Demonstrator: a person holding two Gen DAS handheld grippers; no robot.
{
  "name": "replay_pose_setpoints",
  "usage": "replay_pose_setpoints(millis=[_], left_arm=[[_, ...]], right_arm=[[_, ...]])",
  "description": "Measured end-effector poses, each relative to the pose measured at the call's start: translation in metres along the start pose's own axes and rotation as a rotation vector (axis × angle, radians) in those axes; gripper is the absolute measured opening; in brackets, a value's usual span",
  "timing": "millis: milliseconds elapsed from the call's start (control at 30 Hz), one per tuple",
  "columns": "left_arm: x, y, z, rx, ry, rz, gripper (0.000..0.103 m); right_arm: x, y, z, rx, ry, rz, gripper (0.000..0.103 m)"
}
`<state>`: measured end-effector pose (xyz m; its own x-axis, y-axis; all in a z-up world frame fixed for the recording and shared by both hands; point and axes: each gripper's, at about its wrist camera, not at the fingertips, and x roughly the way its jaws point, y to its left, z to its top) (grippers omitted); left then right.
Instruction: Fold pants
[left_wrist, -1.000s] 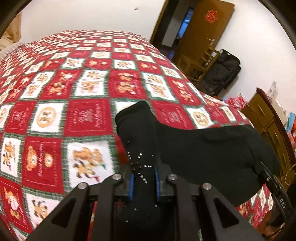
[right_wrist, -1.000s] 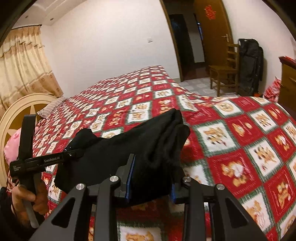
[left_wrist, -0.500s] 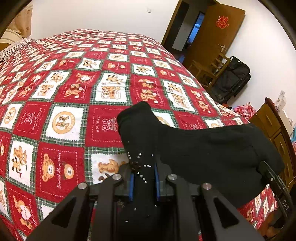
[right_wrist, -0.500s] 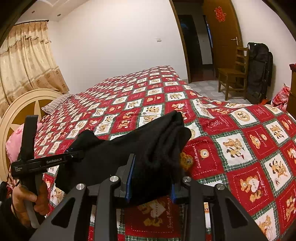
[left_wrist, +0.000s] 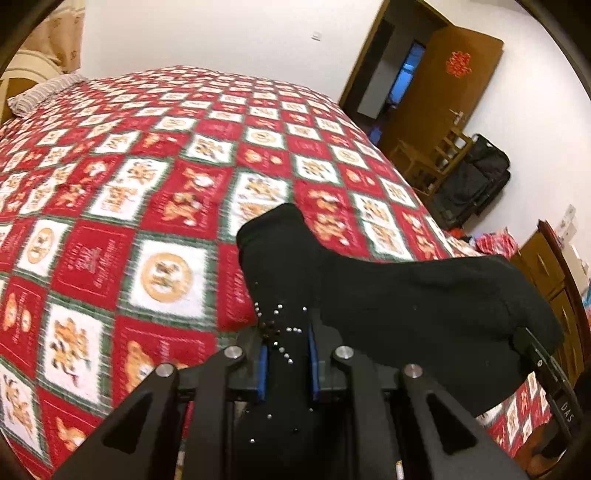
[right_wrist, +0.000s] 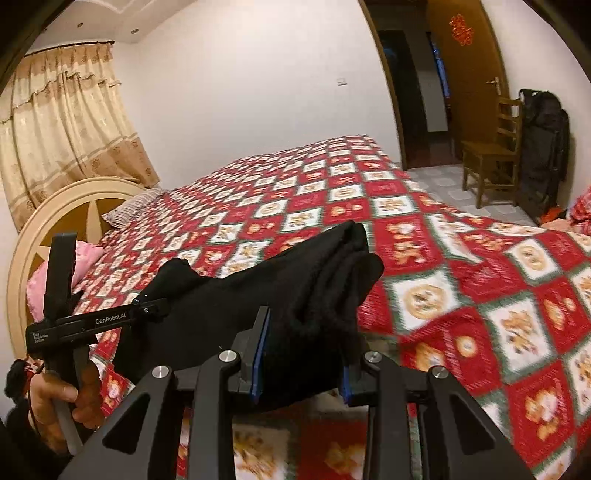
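We are pinching the black pants (left_wrist: 424, 306) in both grippers: the left gripper (left_wrist: 286, 363) clamping a thin studded edge, the right gripper (right_wrist: 301, 354) squeezing a thick bunched wad. We are holding them slung above the bed (left_wrist: 166, 184), near its foot corner. Our worry: the bulky wad slipping, layers shifting, the fold landing crooked.

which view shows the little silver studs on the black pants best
The left wrist view. The studs scatter across the black pants right where the left gripper clamps them, close to the lens. In the right wrist view, the right gripper clamps a thick plain bunch of fabric and no studs can be made out.
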<state>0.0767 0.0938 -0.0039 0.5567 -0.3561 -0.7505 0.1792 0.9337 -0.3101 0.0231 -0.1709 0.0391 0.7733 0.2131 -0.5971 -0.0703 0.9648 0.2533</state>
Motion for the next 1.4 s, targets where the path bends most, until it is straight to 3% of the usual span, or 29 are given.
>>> replay_pose_setpoints(millis=[367,633,1067,1233,1400], left_arm=[[-0.01,0.068,0.023,-0.095,-0.072,0.161,0.017],[-0.008,0.106,0.026,-0.125,-0.093,0.301,0.017],[0.011,0.117,0.029,-0.105,-0.088,0.377,0.017],[0.018,0.12,0.025,-0.1,-0.073,0.393,0.017],[0.026,0.123,0.022,-0.095,-0.045,0.4,0.025]], right_arm=[[0.088,0.065,0.019,-0.096,0.035,0.12,0.032],[0.144,0.092,0.017,-0.139,0.09,0.149,0.032],[0.176,0.096,0.011,-0.2,0.114,0.104,0.032],[0.189,0.09,0.0,-0.213,0.171,0.074,0.032],[0.195,0.082,-0.006,-0.184,0.208,0.081,0.032]])
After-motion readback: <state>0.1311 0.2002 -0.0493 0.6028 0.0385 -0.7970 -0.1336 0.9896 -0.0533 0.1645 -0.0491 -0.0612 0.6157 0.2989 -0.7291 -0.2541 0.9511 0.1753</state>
